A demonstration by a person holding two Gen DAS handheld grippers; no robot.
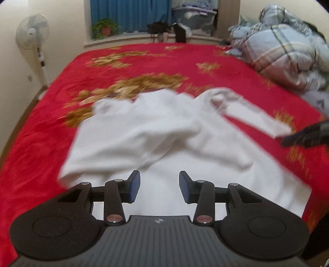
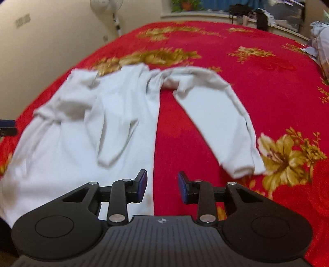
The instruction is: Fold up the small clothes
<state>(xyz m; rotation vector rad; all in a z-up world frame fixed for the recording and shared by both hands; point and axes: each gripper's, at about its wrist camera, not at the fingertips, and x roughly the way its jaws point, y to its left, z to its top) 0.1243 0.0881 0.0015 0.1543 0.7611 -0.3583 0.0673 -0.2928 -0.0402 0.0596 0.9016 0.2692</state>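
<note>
One red bedspread (image 1: 51, 143) with gold floral print covered the bed and filled most of both wrist views. At the far right of the bed lay a heaped plaid quilt (image 1: 277, 53), pale blue and grey. Beyond the far edge ran a windowsill with a blue curtain (image 1: 127, 14) and a potted plant (image 1: 105, 27); a white standing fan (image 1: 33, 32) stood by the wall at far left.

Centre of the bedspread: a white long-sleeved garment (image 1: 164, 139), lying partly spread and partly rumpled. Its body lay toward the near left, with folds bunched across the middle. In the right wrist view one sleeve (image 2: 222, 123) ran out to the right and back toward the near side, a strip of red showing between it and the body; the cuff ended just beside a gold flower.

Left gripper (image 1: 160, 189): jaws apart, blue pads facing each other, nothing clamped, over the near hem of the garment.

Right gripper (image 2: 162, 187): jaws apart, nothing clamped, over the garment's right edge where white met red. In the left wrist view it showed as a dark blurred shape at the right margin, near the cuff.
</note>
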